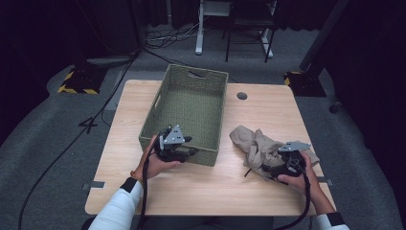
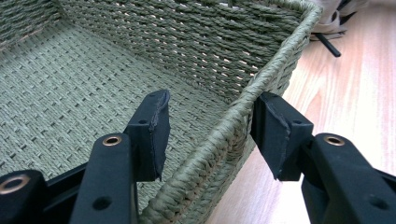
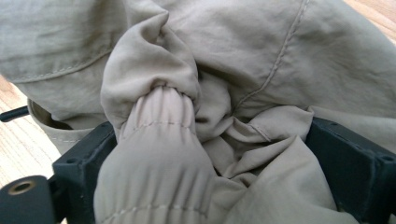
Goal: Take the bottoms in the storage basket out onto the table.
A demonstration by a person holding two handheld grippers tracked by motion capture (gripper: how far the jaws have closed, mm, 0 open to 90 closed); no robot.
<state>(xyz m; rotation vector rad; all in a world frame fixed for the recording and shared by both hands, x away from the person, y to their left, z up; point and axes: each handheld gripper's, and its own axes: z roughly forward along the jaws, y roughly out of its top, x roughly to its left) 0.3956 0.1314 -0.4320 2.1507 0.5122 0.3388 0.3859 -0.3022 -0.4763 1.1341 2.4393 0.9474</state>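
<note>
A pale wooden table (image 1: pixel 191 189) stands on grey carpet in a dark-curtained room, with cables trailing across the floor behind it. The left gripper (image 1: pixel 184 151) sits at the near wall of a green woven basket (image 1: pixel 189 103), and the left gripper view shows how: its jaws straddle the braided rim (image 2: pixel 233 123), one pad inside the basket and one outside over the wood, with a clear gap on both sides, so they stand part-open and pinch nothing. From that gripper the basket stretches away, its long axis running from the person toward the far edge of the table, handle cutout at the far end. The right gripper (image 1: pixel 268 167) lies well apart on the other side, its jaws buried in a crumpled beige garment (image 1: pixel 258 146) that lies on the table just beside the basket's right wall. The right gripper view shows a ribbed elastic cuff (image 3: pixel 161 121) and bunched folds packed between the two black jaws and touching both; I judge it closed on the cloth. The relation that matters is sideways: the basket's open interior lies to the left of the garment-bearing gripper, over a wall that must be cleared, and the right hand (image 1: pixel 299 179) is plainly the nearer one to the cloth. The high view gives this layout; the gripper views give the contact it cannot resolve.
</note>
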